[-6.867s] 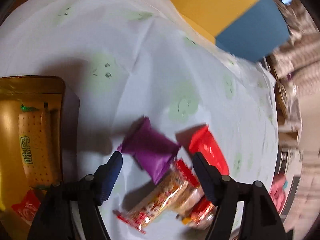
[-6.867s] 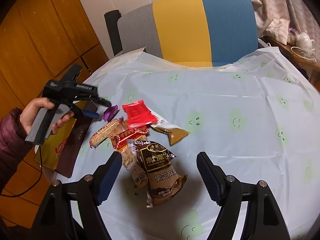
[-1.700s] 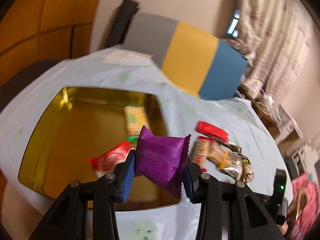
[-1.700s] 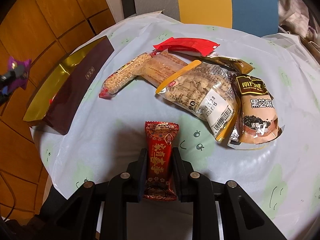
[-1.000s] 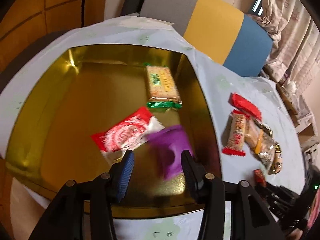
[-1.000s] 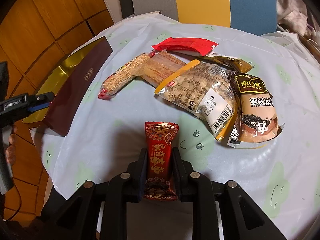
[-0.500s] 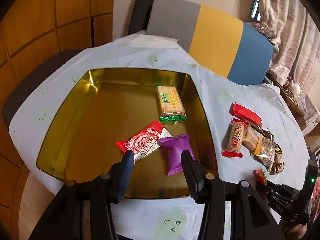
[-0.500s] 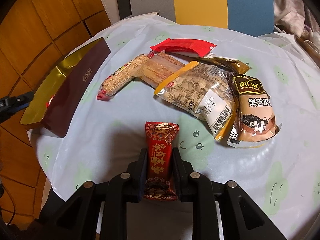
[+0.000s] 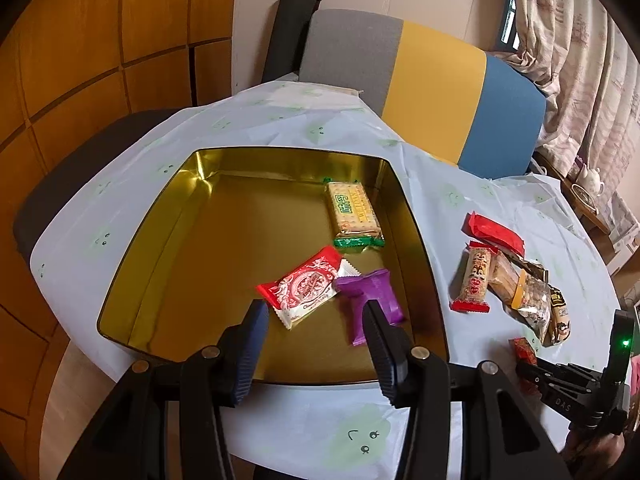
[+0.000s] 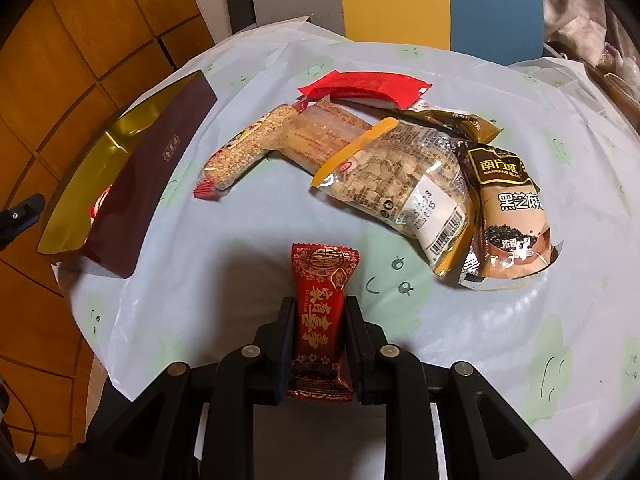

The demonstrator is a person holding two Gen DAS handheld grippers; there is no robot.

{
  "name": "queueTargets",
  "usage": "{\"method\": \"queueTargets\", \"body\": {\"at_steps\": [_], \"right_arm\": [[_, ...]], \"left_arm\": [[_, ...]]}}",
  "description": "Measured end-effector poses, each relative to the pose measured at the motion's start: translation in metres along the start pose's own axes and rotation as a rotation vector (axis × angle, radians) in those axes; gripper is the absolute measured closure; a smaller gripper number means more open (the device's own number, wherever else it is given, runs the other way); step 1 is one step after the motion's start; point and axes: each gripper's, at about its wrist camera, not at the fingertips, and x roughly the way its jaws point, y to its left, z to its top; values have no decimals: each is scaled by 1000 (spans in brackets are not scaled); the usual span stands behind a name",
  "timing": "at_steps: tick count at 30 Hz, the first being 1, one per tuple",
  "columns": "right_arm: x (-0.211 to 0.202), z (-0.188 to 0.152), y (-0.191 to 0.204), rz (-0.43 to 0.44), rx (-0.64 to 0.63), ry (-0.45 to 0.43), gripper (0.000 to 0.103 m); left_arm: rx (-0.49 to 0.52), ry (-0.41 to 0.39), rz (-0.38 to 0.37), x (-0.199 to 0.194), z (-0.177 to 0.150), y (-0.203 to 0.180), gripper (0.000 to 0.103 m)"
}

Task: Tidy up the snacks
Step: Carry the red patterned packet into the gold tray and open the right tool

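A gold tin [image 9: 168, 240] lies on the table and holds a purple packet [image 9: 370, 298], a red-and-white packet [image 9: 304, 290] and a green-edged cracker pack [image 9: 354, 214]. My left gripper [image 9: 316, 316] hovers above the tin's near side, open, with nothing between its fingers. My right gripper [image 10: 320, 312] is shut on a small dark red candy packet [image 10: 320, 308], held above the tablecloth. Beyond it lies a heap of snacks: a sesame bar [image 10: 248, 152], a red flat packet [image 10: 364, 86], a clear nut bag [image 10: 400, 184] and a brown sesame pouch [image 10: 508, 216].
The round table wears a pale cloth with green smiley faces [image 10: 520, 320]. A grey, yellow and blue chair [image 9: 420, 92] stands behind it. Wooden panelling [image 9: 100, 40] is at the left. The tin's maroon outer wall [image 10: 156, 176] faces the right wrist view.
The purple packet dropped from my left gripper into the tin and now lies still. The left gripper rose and pulled back a little. The right gripper stayed put with the red candy.
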Motion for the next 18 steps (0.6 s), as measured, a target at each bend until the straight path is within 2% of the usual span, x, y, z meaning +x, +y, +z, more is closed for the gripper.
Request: {"method": "queueTargets", "body": {"at_steps": [5, 14, 18], "right_arm": [[2, 1, 4, -3, -11, 15, 79], [2, 5, 2, 77, 58, 33, 80], [0, 8, 12, 90, 44, 28, 80]], "left_arm": [[-5, -1, 0, -1, -4, 5, 53], [-28, 6, 10, 1, -7, 15, 53], [-45, 11, 13, 4, -8, 21, 53]]}}
